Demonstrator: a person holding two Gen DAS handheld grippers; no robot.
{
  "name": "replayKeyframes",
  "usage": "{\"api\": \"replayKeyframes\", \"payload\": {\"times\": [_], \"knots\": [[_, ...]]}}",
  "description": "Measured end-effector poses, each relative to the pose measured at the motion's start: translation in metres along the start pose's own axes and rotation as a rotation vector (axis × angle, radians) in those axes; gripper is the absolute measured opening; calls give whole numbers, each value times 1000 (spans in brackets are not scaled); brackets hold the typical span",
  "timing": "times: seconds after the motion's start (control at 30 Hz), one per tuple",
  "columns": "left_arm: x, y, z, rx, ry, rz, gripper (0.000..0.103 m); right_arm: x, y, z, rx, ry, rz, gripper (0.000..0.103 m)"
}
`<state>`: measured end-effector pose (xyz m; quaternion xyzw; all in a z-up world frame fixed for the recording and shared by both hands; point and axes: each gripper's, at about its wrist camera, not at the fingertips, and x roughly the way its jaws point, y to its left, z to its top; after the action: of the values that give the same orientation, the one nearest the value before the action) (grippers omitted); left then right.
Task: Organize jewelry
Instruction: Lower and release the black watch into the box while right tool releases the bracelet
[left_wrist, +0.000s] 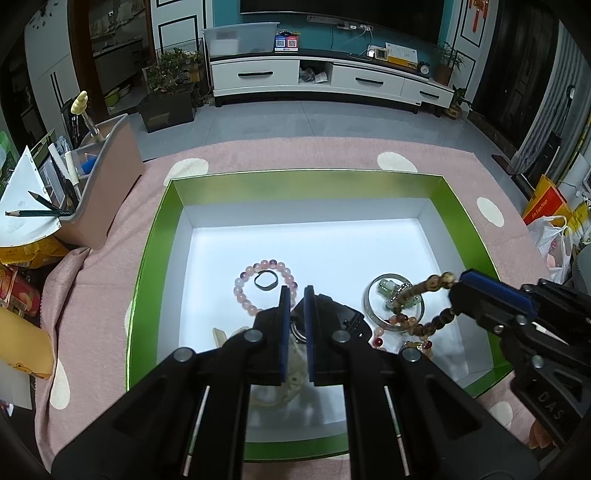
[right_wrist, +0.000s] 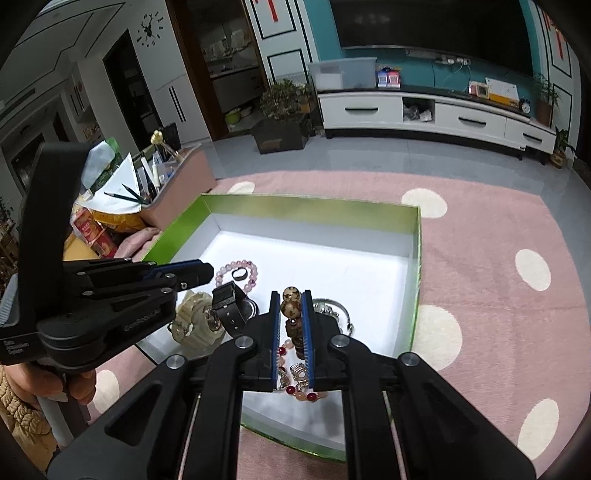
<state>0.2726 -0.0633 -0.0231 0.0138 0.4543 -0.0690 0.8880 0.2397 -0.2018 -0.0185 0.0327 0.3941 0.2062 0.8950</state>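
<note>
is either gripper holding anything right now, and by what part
The right gripper holds the brown beaded bracelet, its jaws closed on a few beads of the loop. The left gripper is shut and holds nothing.

Living room, TV cabinet (left_wrist: 332, 75) (potted plants (left_wrist: 171, 70))

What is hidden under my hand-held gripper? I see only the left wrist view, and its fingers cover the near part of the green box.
Observer: A cream watch lies there, close beside the black watch.
Operator: Thank you. And how does the right hand-held gripper hold the brown bracelet? From my side I see only that it hangs.
Observer: The right hand-held gripper is shut on the brown bracelet. Two speckled beads sit pinched between its blue pads, near the tips.
</note>
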Motion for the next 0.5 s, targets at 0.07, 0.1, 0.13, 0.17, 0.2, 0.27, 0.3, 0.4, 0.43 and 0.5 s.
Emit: {"api": "replayKeyframes", "payload": {"times": [0.07,0.1,0.13,0.17,0.2,0.27,0.3,0.4,0.43,0.5], "knots": [[1,0,0,4,0,3,7,4,0,-1,2,11,-8,11],[2,0,-1,5,0,6,7,6,0,-1,2,17,-16,11],[2,0,-1,5,0,7,7,8,0,-1,2,22,-22,11],[2,0,-1,4,0,7,8,9,0,-2,2,28,-28,11],[2,0,-1,4,1,8,9,11,0,-2,1,32,-38,11],[2,1,-1,5,1,9,10,12,0,-2,-1,36,-56,11],[2,1,-1,7,2,9,11,13,-1,-2,0,37,-64,11],[3,3,-1,7,0,13,14,14,-3,-2,3,40,-79,11],[3,3,-2,6,1,12,16,14,-3,-2,3,42,-81,11],[2,3,-2,8,-1,14,20,15,-4,-3,1,47,-85,11]]}}
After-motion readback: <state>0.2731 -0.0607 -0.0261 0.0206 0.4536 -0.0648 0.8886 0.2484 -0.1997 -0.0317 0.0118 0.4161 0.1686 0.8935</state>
